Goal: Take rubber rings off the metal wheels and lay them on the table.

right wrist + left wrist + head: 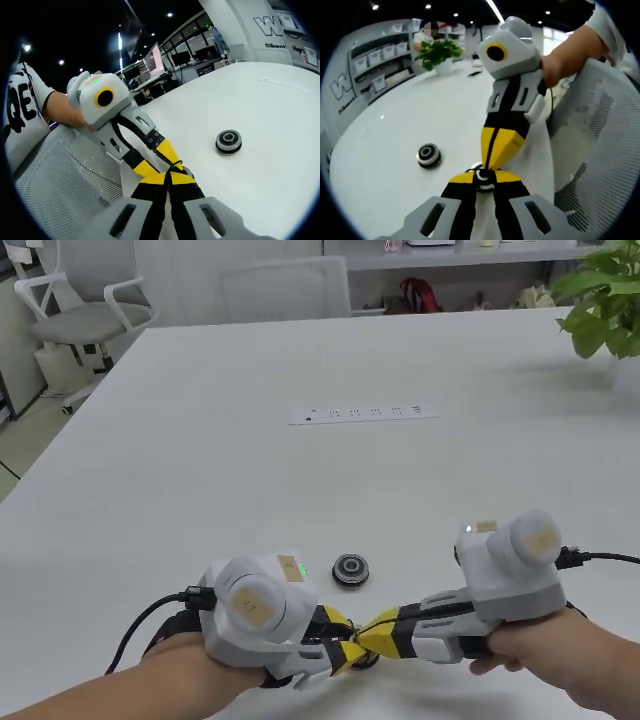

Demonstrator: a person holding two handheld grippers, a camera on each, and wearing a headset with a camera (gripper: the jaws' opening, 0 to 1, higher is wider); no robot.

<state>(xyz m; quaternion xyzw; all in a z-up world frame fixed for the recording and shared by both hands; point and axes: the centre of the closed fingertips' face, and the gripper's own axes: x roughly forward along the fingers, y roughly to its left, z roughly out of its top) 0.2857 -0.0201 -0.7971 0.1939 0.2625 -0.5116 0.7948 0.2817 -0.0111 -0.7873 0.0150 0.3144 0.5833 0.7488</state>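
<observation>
Metal wheel (484, 179) pinched by left tool (346, 648), right tool (173, 175) at table (250, 460) edge; room beyond.

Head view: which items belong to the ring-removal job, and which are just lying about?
Job:
- held wheel, clamped between left gripper and right gripper
- second wheel, lying loose on the table

Lying about:
- potted plant
- socket panel set in the tabletop
- office chair beyond the table
</observation>
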